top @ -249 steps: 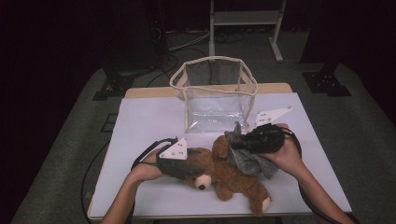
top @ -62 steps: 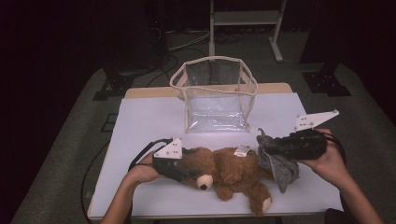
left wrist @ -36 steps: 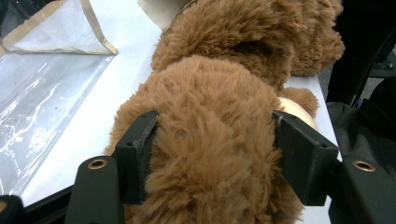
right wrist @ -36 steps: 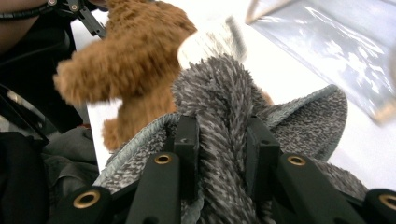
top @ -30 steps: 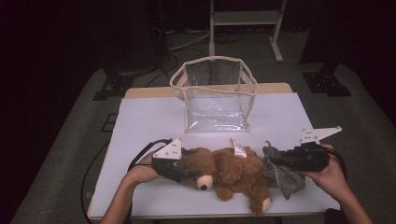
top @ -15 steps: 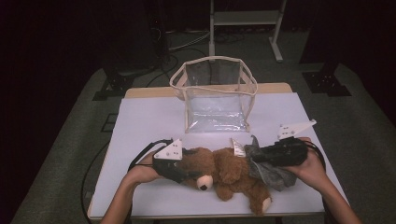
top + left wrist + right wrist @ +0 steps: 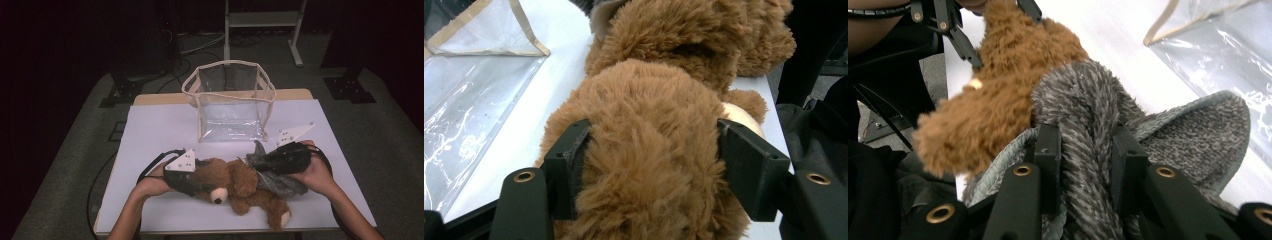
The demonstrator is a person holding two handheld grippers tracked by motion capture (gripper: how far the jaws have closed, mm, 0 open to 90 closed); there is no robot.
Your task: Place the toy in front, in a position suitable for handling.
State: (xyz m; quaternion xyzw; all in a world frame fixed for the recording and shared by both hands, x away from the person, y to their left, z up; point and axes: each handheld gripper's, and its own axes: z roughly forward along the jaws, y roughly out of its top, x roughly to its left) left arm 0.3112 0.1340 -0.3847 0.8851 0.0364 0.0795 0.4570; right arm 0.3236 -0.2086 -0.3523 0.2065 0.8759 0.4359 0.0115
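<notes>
A brown teddy bear (image 7: 240, 185) lies on its side across the front of the white table (image 7: 160, 130). My left gripper (image 7: 192, 182) is shut on the bear's head (image 7: 649, 150), its black jaws pressing into the fur on both sides. My right gripper (image 7: 257, 164) is shut on a fold of grey knitted cloth (image 7: 1088, 125), which drapes over the bear's body (image 7: 277, 182). In the right gripper view the bear (image 7: 993, 100) lies just beyond the cloth, with the left gripper (image 7: 993, 30) at its far end.
A clear plastic bag with beige trim (image 7: 230, 102) stands open at the back middle of the table. Its wall shows in the left gripper view (image 7: 469, 100) and the right gripper view (image 7: 1218, 45). A metal stand (image 7: 260, 25) is on the floor behind.
My right gripper has carried the grey cloth leftward from the table's right side onto the bear's body. The left gripper and the bear's head have stayed put.
</notes>
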